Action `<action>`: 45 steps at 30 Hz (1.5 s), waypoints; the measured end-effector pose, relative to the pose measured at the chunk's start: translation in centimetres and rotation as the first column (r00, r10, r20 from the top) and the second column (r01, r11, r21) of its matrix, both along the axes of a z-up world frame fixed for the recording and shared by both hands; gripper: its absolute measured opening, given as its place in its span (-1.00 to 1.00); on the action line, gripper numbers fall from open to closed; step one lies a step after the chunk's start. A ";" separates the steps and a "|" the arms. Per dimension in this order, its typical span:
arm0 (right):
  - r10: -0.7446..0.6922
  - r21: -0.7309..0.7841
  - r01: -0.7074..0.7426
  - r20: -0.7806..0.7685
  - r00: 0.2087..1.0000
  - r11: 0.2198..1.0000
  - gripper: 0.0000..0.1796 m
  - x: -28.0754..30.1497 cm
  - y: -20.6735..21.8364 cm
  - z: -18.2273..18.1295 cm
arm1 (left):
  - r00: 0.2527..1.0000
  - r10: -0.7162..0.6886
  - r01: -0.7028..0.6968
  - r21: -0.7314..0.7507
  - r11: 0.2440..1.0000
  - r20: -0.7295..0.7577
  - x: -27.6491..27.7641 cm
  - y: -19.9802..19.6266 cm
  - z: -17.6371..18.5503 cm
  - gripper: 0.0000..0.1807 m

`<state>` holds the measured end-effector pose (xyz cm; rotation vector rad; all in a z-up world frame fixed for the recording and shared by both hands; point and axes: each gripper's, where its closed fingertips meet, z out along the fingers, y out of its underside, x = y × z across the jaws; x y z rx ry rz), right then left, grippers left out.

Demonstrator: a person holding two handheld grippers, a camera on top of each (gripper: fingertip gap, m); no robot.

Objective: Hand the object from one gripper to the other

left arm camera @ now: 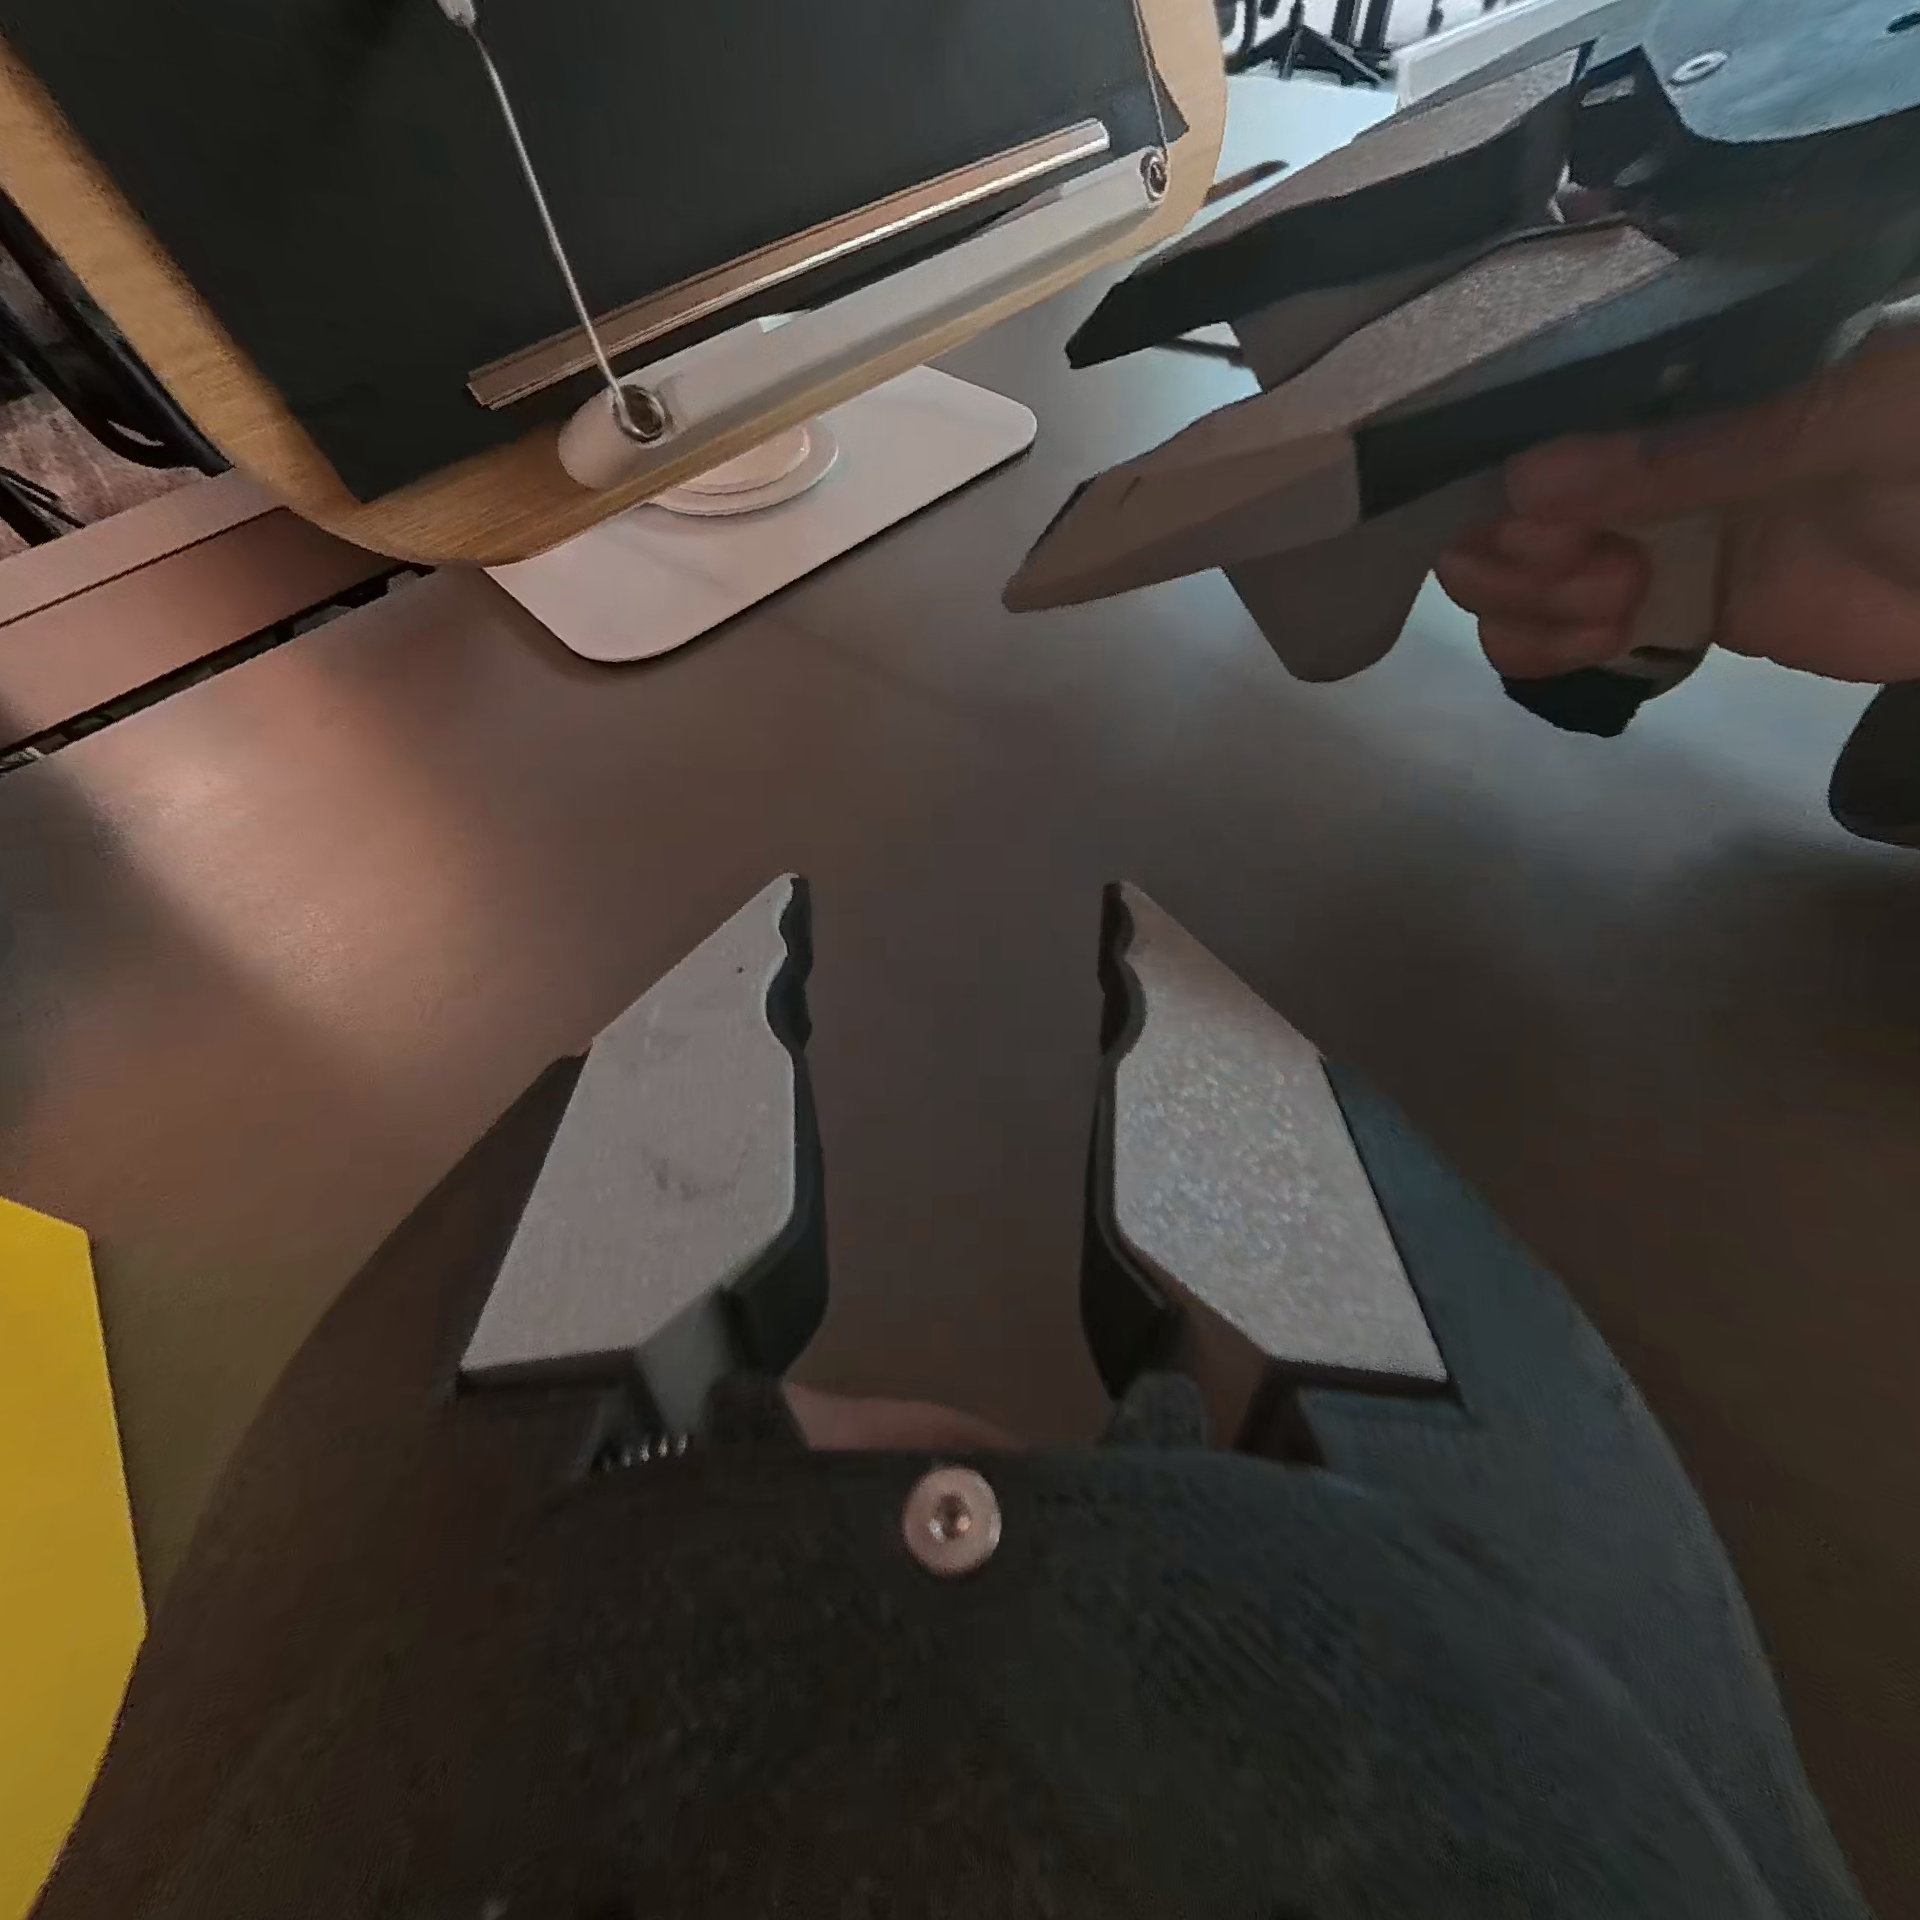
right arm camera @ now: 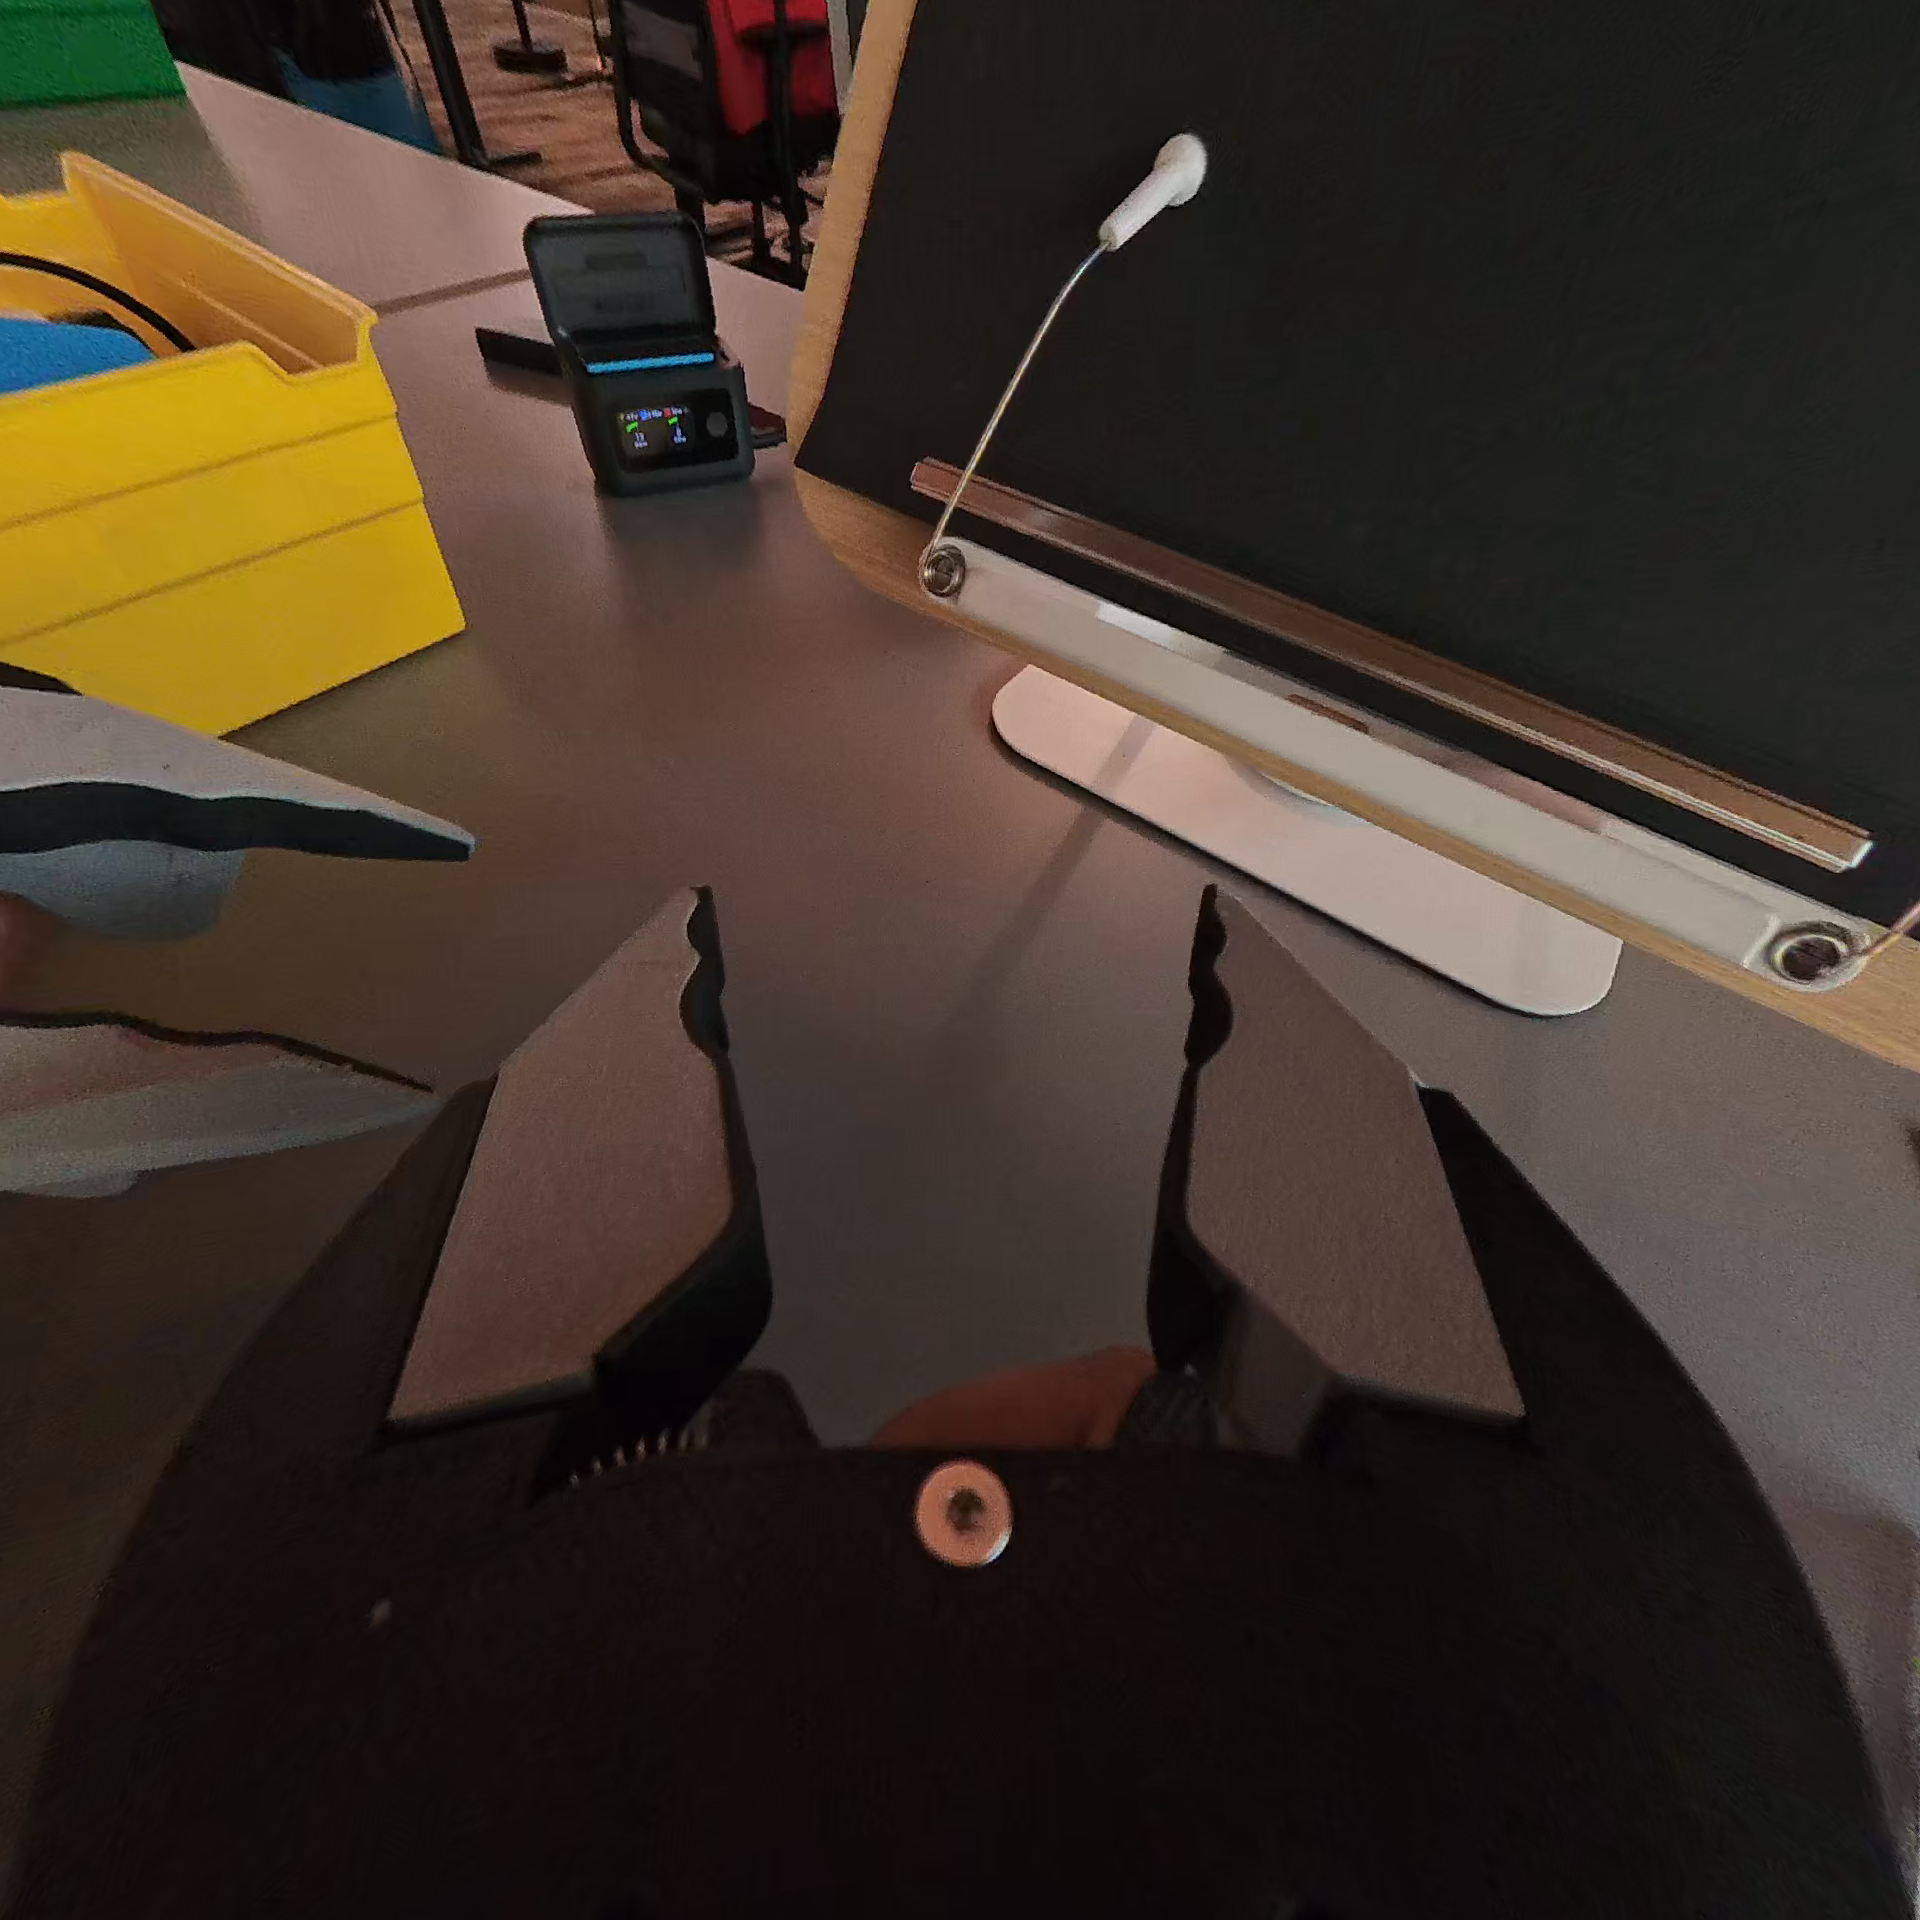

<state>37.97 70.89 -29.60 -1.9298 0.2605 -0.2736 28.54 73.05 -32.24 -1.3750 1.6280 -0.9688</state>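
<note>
Left wrist view: My left gripper [left arm camera: 954,894] points forward over the dark desk [left arm camera: 520,883]. Its two fingers stand apart with a moderate gap, and only bare desk shows between them. At the upper left stands a wood-rimmed book stand [left arm camera: 260,416] with a black face, a metal ledge and a wire page holder [left arm camera: 551,229]. It rests on a white base plate [left arm camera: 831,499]. At the upper right my right gripper [left arm camera: 1049,468] enters the view, held by a hand [left arm camera: 1621,582]. Its fingers are apart and nothing is clamped between them. A yellow bin [left arm camera: 52,1507] shows at the left edge. I cannot see any object to be handed over in this view.

Right wrist view: My right gripper [right arm camera: 951,904] is spread wide above the grey desk [right arm camera: 727,675], with only desk surface between the fingers. The book stand [right arm camera: 1455,312] fills the upper right, tilted back on its white base plate [right arm camera: 1351,862]. A wire page holder [right arm camera: 1029,353] with a white tip rises from the ledge's left end. The left gripper [right arm camera: 447,966] reaches in from the left edge; its fingers are parted and hold nothing. Behind it sits the yellow bin [right arm camera: 208,540], with something blue and a black cable inside. A small black device [right arm camera: 655,364] with its lid open and a lit screen stands between the bin and the stand. The object to be handed over is not identifiable here; neither gripper carries anything.
</note>
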 end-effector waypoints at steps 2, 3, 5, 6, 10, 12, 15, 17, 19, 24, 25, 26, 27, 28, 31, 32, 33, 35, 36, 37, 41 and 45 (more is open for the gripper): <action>-0.001 0.023 0.001 -0.011 1.000 1.000 -0.02 0.0 -0.2 0.0 | 1.000 -0.009 0.009 0.006 1.000 0.002 -0.1 -0.5 0.2 -0.42; 0.004 0.028 -0.003 -0.023 1.000 1.000 -0.02 0.0 -0.2 -0.2 | 1.000 -0.012 0.012 0.009 1.000 0.006 -0.2 -0.7 0.2 -0.42; 0.017 0.025 -0.015 -0.055 0.998 1.000 -0.02 -0.2 -0.1 -0.7 | 1.000 -0.022 0.022 0.012 1.000 0.005 -0.2 -1.0 0.2 -0.42; 0.025 0.020 -0.024 -0.059 0.998 1.000 -0.02 -0.4 0.1 -0.9 | 1.000 -0.027 0.027 0.012 1.000 0.005 -0.2 -1.2 0.1 -0.42; 0.051 -0.030 -0.050 0.024 0.998 0.998 0.01 -1.4 0.6 -1.6 | 0.999 -0.053 0.053 0.021 0.998 -0.002 0.0 -1.9 -0.3 -0.42; 0.070 -0.028 -0.069 0.036 0.997 0.997 0.03 -2.3 0.3 -1.5 | 0.998 -0.055 0.055 0.018 0.998 -0.011 0.1 -1.8 -0.5 -0.42; 0.072 -0.012 -0.072 0.034 0.997 0.997 0.03 -2.6 -0.6 -1.3 | 0.999 -0.035 0.035 -0.008 0.999 0.013 0.1 -1.2 0.0 -0.43; 0.069 -0.007 -0.069 0.006 0.998 0.998 0.02 -2.6 -1.2 -1.7 | 0.999 -0.014 0.015 -0.028 0.999 0.029 0.1 -0.6 0.3 -0.43; 0.061 -0.017 -0.061 -0.007 0.998 0.998 0.02 -2.4 -1.5 -2.0 | 0.999 0.002 0.000 -0.050 0.999 0.041 0.2 -0.2 0.5 -0.43; 0.001 -0.015 -0.001 -0.037 0.999 1.000 0.02 -1.7 -1.6 -2.1 | 0.997 0.042 -0.039 -0.046 0.998 0.066 0.3 0.7 0.8 -0.44; -0.004 -0.006 0.004 -0.052 0.999 1.000 0.01 -1.7 -1.5 -2.0 | 0.997 0.045 -0.042 -0.053 0.998 0.067 0.3 0.8 0.8 -0.45; -0.015 -0.004 0.015 -0.057 0.998 1.000 -0.01 -1.7 -1.6 -1.9 | 0.996 0.048 -0.044 -0.061 0.997 0.070 0.3 0.8 0.9 -0.45; -0.025 -0.001 0.025 -0.055 0.998 1.000 -0.01 -1.6 -1.6 -1.8 | 0.996 0.047 -0.042 -0.066 0.997 0.074 0.3 0.8 0.9 -0.44; -0.030 0.006 0.030 -0.053 0.998 1.000 -0.01 -1.5 -1.5 -1.7 | 0.996 0.045 -0.040 -0.064 0.997 0.078 0.3 0.7 1.0 -0.44; -0.037 0.007 0.038 -0.061 0.997 0.999 -0.02 -1.5 -1.4 -1.8 | 0.995 0.054 -0.051 -0.043 0.998 0.082 0.4 0.9 1.1 -0.44; -0.043 0.001 0.043 -0.055 0.998 0.999 -0.02 -1.4 -1.4 -2.0 | 0.995 0.058 -0.055 -0.039 0.998 0.083 0.4 1.0 1.2 -0.43; -0.050 -0.002 0.050 -0.045 0.998 0.999 -0.02 -1.2 -1.3 -2.0 | 0.994 0.060 -0.056 -0.043 0.998 0.088 0.3 1.0 1.3 -0.44; -0.054 -0.010 0.053 -0.037 0.998 0.999 -0.02 -1.2 -1.1 -2.3 | 0.994 0.057 -0.052 -0.061 0.997 0.089 0.2 1.0 1.4 -0.43; -0.050 -0.016 0.049 -0.040 0.998 0.999 -0.02 -1.2 -1.0 -2.4 | 0.995 0.054 -0.049 -0.068 0.997 0.084 0.2 1.0 1.4 -0.43; -0.044 -0.020 0.043 -0.045 0.998 0.999 -0.02 -1.4 -0.9 -2.6 | 0.995 0.053 -0.048 -0.069 0.997 0.083 0.2 1.0 1.3 -0.42; -0.041 -0.027 0.040 -0.039 0.998 0.999 -0.03 -1.5 -0.7 -2.7 | 0.995 0.047 -0.044 -0.032 0.999 0.083 0.3 0.7 1.1 -0.43; -0.060 -0.021 0.059 -0.038 0.998 0.998 -0.03 -1.1 -1.0 -2.6 | 0.996 0.039 -0.038 -0.013 0.999 0.075 0.4 0.5 0.8 -0.43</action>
